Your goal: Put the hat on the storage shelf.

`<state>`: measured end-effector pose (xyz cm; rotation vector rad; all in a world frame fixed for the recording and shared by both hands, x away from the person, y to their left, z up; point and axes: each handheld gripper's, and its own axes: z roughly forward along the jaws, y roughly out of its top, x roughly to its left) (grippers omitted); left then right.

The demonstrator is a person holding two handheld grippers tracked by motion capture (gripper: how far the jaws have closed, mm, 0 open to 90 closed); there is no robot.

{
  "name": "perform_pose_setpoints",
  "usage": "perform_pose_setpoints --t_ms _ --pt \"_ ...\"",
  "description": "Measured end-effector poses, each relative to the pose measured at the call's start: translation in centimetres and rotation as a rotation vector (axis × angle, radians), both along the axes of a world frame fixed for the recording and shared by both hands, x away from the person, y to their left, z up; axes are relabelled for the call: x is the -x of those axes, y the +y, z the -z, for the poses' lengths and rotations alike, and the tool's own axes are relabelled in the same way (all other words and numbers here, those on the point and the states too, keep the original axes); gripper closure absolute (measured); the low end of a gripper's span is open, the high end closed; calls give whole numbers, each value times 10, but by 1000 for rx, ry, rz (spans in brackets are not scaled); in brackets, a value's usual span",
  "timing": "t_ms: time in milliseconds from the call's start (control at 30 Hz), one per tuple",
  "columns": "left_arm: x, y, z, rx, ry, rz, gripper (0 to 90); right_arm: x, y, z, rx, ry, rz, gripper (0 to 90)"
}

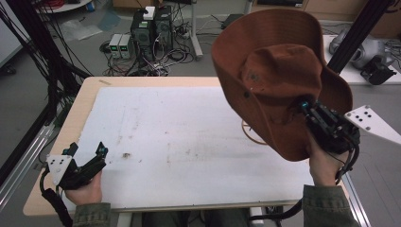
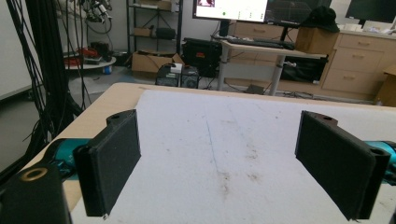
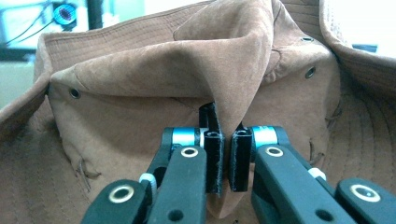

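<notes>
In the high view the right hand-held gripper [image 1: 308, 109] is lifted above the bench [image 1: 56, 137] at about four o'clock of the frame, its jaws pinching a fold of the brown hat [image 1: 274, 71]; the hat hangs clear of the bench top, brim spread wide, crown facing the camera, covering the far right corner toward two o'clock. In the right gripper view the jaws are pressed together on a ridge of the hat's [image 3: 140, 93] soft fabric, eyelets showing to either side. The left hand-held gripper [image 1: 87, 156] rests at eight o'clock near the bench's front left corner, well apart from the hat; its jaws are spread wide with nothing between them, and the white mat [image 2: 224, 140] lies beyond.
</notes>
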<state>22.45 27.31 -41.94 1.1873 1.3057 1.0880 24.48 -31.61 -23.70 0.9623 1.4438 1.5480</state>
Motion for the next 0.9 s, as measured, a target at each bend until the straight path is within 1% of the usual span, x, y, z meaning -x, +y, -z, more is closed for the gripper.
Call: perform_pose_setpoints --t_ms 33,100,133,167,200,233,267,300,333,367,400,433,467,500,567,600,633,667,700,733,767,833,867,900 --pt "0 1 0 3 0 -1 143 -2 -1 -1 -7 -6 34 879" --pt "1 3 0 15 -7 -7 143 -5 -3 -2 -27 -5 95 879" --pt "1 4 0 19 -6 -8 143 -5 -3 -2 -27 -5 95 879" --pt "1 5 0 24 -5 -13 143 -10 -4 -3 -38 -2 149 879" --pt "1 5 0 24 -5 -13 143 -10 -4 -3 -38 -2 149 879" --pt "1 5 1 32 -6 -14 143 -14 -3 -4 -39 15 203 878" --pt "1 5 1 32 -6 -14 143 -17 -3 -4 -42 24 220 878" --pt "2 6 1 29 -3 -13 143 -17 -3 -4 -42 24 220 878" --pt "1 5 1 28 -4 -13 143 -22 -3 -4 -60 50 240 878" --pt "1 5 1 30 -6 -9 143 -24 -3 -4 -61 60 246 878" --pt "1 5 1 29 -7 -7 143 -27 -2 -4 -71 76 243 877" --pt "1 5 1 29 -7 -7 143 -27 -2 -4 -71 76 243 877" --pt "1 5 1 30 -6 -7 143 -30 -2 -4 -77 87 242 877" --pt "1 4 1 28 -4 -5 143 -36 -1 -3 -94 113 249 877" --pt "1 4 1 27 -1 -4 143 -44 0 -1 -104 138 267 877" --pt "1 4 1 26 -1 -3 143 -44 0 -1 -104 138 267 877" --pt "1 4 1 27 -4 -1 143 -51 1 4 -98 152 290 877" --pt "1 4 1 27 -4 -1 143 -51 1 4 -98 152 290 877" --pt "1 5 1 29 -7 -4 143 -56 4 9 -83 159 307 877" --pt "1 5 1 29 -7 -4 143 -56 4 9 -83 159 307 877" --pt "1 5 2 29 -1 -4 143 -60 6 15 -71 155 314 877" --pt "2 6 2 31 -1 -5 143 -62 8 21 -65 151 331 877" --pt "2 6 2 32 -2 -5 143 -62 8 21 -65 151 331 877" --pt "2 7 2 32 -5 -7 143 -63 8 24 -65 147 333 877"
